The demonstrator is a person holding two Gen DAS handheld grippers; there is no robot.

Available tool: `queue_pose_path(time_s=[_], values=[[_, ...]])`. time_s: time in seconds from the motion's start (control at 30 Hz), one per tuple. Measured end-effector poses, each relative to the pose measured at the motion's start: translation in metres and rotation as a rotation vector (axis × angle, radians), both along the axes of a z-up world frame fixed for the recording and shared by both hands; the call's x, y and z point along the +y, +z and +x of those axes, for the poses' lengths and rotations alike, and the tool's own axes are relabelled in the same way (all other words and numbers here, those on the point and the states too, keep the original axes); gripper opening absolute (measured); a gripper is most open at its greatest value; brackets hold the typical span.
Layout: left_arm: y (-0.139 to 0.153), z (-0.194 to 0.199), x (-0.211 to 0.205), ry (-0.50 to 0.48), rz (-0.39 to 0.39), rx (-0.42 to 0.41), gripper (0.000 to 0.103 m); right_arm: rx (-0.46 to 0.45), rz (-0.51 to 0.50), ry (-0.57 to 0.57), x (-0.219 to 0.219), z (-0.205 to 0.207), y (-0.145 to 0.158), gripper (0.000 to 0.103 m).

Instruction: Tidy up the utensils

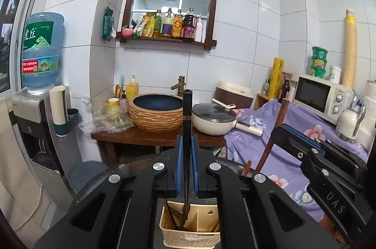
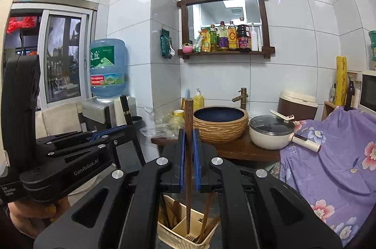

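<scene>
Two chopsticks are up in the air, one in each gripper, both standing nearly upright above a cream divided basket (image 1: 190, 227) that sits low down in front of the person. The left gripper (image 1: 187, 169) is clamped tight on a black chopstick (image 1: 187, 122), its blue pads pressed flat against the shaft; the stick's lower end reaches down into the basket's left compartment, among other dark and brown sticks already bunched there. The right gripper (image 2: 188, 166) is closed just as firmly on a brown wooden chopstick (image 2: 188, 155), whose tip hangs over the basket's middle compartment, close to the bottom as far as I can tell.

The sorting looks partly done, to my eye. The left compartment holds a cluster of sticks, and a few brown ones lean in the right-hand part, so some utensils have a place. Whether these two are being drawn out or lowered in I cannot say from here. What remains, I would judge, is to settle each held stick with its own kind, black with black and brown with brown, and then deal with the mixed bunch still crowded on the left side.
</scene>
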State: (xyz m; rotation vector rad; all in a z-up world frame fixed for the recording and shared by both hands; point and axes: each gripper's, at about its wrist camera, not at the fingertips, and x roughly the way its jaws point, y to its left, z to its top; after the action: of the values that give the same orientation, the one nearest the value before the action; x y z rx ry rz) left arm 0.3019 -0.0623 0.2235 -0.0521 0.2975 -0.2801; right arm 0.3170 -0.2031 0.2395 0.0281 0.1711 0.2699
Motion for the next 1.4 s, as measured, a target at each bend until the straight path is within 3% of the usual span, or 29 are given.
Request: queue_pose_path(time_s=[0.37,0.67,0.87,1.1,1.17,1.23,1.3,1.33,1.4], values=[[-0.062,0.021,-0.008,0.001,0.031,0.118,0.007,0.114,-0.001,-0.010,0.000,0.022,-0.067,0.008],[-0.109,0.031,-0.002,0.008,0.037,0.228,0.007,0.130,-0.014,-0.016,0.001,0.021,-0.080,0.007],[-0.121,0.032,-0.009,-0.011,0.071,0.250,0.007,0.151,-0.011,-0.023,-0.001,0.024,-0.088,0.007],[-0.120,0.024,-0.006,-0.014,0.056,0.223,0.009,0.141,0.002,-0.027,-0.006,0.017,-0.096,0.007],[-0.116,0.018,-0.006,-0.009,0.071,0.188,0.017,0.140,0.004,-0.020,-0.007,0.012,-0.097,0.009],[-0.111,0.007,-0.003,-0.015,0.063,0.152,0.038,0.140,0.021,-0.016,-0.009,0.006,-0.099,0.015],[-0.107,-0.004,0.001,-0.015,0.040,0.123,0.053,0.140,0.037,-0.021,-0.012,-0.001,-0.102,0.048],[-0.106,-0.008,0.002,-0.012,0.034,0.114,0.059,0.131,0.051,-0.022,-0.015,-0.007,-0.104,0.054],[-0.105,-0.025,0.007,-0.012,0.014,0.085,0.067,0.121,0.054,-0.031,-0.016,-0.019,-0.109,0.056]])
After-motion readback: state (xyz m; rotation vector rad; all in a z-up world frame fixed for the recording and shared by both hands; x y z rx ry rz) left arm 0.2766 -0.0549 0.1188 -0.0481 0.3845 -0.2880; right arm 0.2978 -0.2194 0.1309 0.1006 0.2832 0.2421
